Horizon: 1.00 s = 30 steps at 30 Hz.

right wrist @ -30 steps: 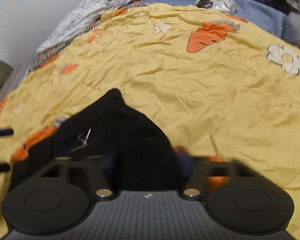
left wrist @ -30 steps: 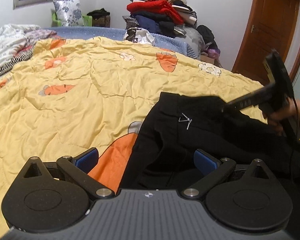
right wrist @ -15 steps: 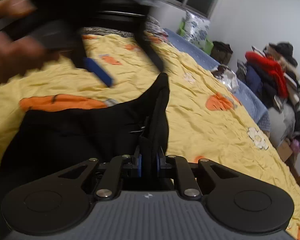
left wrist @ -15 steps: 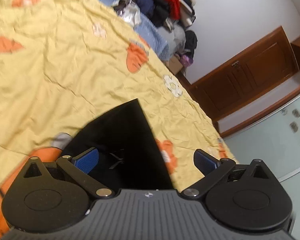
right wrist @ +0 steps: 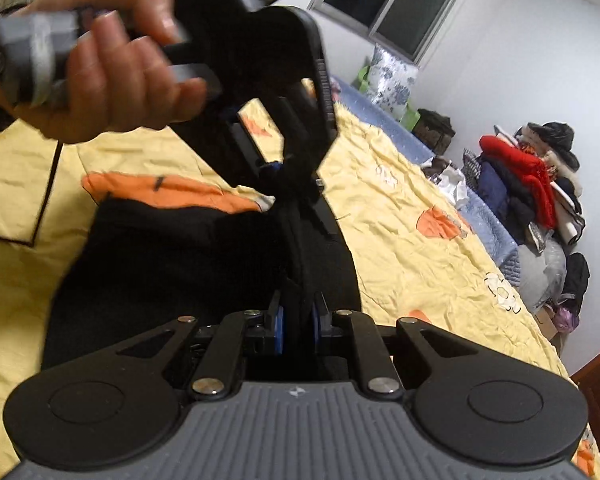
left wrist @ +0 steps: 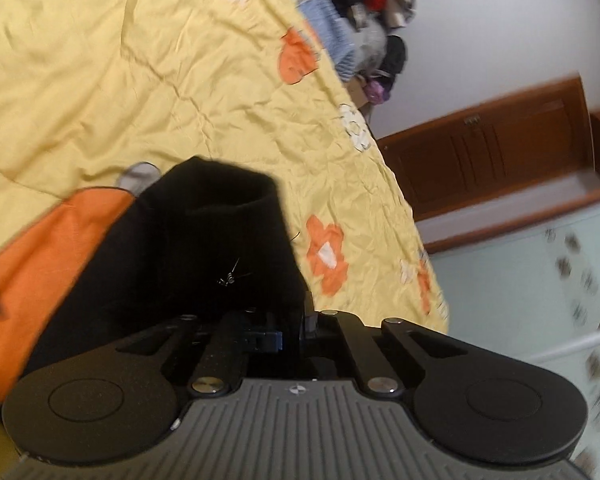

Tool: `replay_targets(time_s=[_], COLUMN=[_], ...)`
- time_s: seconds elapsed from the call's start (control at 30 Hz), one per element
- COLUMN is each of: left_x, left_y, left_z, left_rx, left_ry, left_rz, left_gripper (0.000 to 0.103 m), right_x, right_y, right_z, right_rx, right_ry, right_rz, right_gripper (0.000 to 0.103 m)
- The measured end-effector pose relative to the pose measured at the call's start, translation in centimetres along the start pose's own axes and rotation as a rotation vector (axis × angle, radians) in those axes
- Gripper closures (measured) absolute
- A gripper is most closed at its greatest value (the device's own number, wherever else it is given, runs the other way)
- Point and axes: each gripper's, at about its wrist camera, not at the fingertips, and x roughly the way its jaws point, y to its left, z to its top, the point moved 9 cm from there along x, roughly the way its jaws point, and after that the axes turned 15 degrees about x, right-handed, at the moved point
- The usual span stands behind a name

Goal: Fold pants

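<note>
Black pants [left wrist: 204, 248] lie bunched on a yellow quilt [left wrist: 140, 92] with orange prints. My left gripper [left wrist: 288, 326] is shut on the pants' black fabric, which rises straight from its blue pads. In the right wrist view my right gripper [right wrist: 297, 322] is shut on a raised fold of the pants [right wrist: 172, 264]. The left gripper [right wrist: 288, 172] shows there too, held by a hand, pinching the same fold a little farther along.
A pile of clothes [right wrist: 540, 176] stands at the far side of the bed. A floral pillow [right wrist: 392, 80] sits under the window. A wooden door [left wrist: 496, 152] lies beyond the bed's right edge [left wrist: 428, 264].
My left gripper has closed on the pants' fabric; it was open half a second ago. Both grippers have lifted the fold, and the left hand now sits close in front of the right gripper.
</note>
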Motion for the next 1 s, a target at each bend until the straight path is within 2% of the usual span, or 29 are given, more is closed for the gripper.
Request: replay_targets(time_s=[0.13,0.3,0.37,0.53,0.57,0.63,0.7,0.73,0.77,0.8,0.83,0.87,0.9,0.93,0.97,1.0], left_x=[-3.5,-5.5,-5.3,-5.2,-5.0,-4.5,-4.2,-4.3,-4.5,-4.7,-5.0,-5.3,-5.7,-6.3,-7.0,-7.7], left_y=[-0.4,1.0,1.9,2.7,2.9,3.7,4.1,4.1,3.9,3.5,3.2,2.8,2.6,2.5,2.5,2.4], left_z=[-3.0,-7.0,-7.9,-9.2,-9.5,-9.7,-9.8,-9.8,-9.7,-9.7,-9.7,-9.7,-9.6,-9.4,-9.2,-9.0], left_rx=[0.149,0.272,0.262,0.29,0.296,0.292,0.298,0.301,0.316,0.338,0.359,0.374,0.389,0.407,0.423,0.434], left_ry=[0.002,0.046,0.067,0.069,0.075,0.086,0.077,0.071,0.064,0.058,0.053,0.046,0.035,0.019,-0.002,-0.031], left_rz=[0.063,0.161,0.179,0.217,0.229,0.259,0.28,0.286,0.299,0.316,0.328,0.34,0.361,0.397,0.443,0.484], left_gripper=[0.097,0.097,0.097,0.096,0.094,0.081,0.079,0.077,0.076,0.072,0.066,0.065,0.061,0.054,0.051,0.048], right_x=[-2.4,-3.9,-3.4,-2.4,-2.7,-2.4,-2.1,-2.1,-2.2,-2.6,-3.2,-4.4,-5.6,-7.0,-8.2,-9.3], right_y=[2.9,7.8,8.8,9.4,9.8,9.9,9.9,9.8,9.7,9.6,9.8,9.7,9.5,8.9,7.8,6.4], right_z=[-0.2,-1.9,-2.9,-3.9,-4.0,-4.5,-4.8,-4.8,-4.9,-4.8,-4.8,-4.9,-5.1,-5.3,-5.5,-6.1], right_rx=[0.004,-0.036,-0.055,-0.001,0.006,0.031,0.047,0.063,0.07,0.062,0.037,0.01,0.005,0.023,0.057,0.097], right_ry=[-0.033,0.013,0.04,0.077,0.08,0.105,0.093,0.083,0.08,0.078,0.071,0.055,0.04,0.026,0.018,0.019], right_rz=[0.025,0.09,0.092,0.113,0.112,0.128,0.118,0.106,0.084,0.037,-0.001,-0.02,-0.021,-0.024,-0.042,-0.076], right_gripper=[0.09,0.09,0.09,0.09,0.09,0.09,0.089,0.085,0.075,0.07,0.062,0.051,0.045,0.033,0.029,0.029])
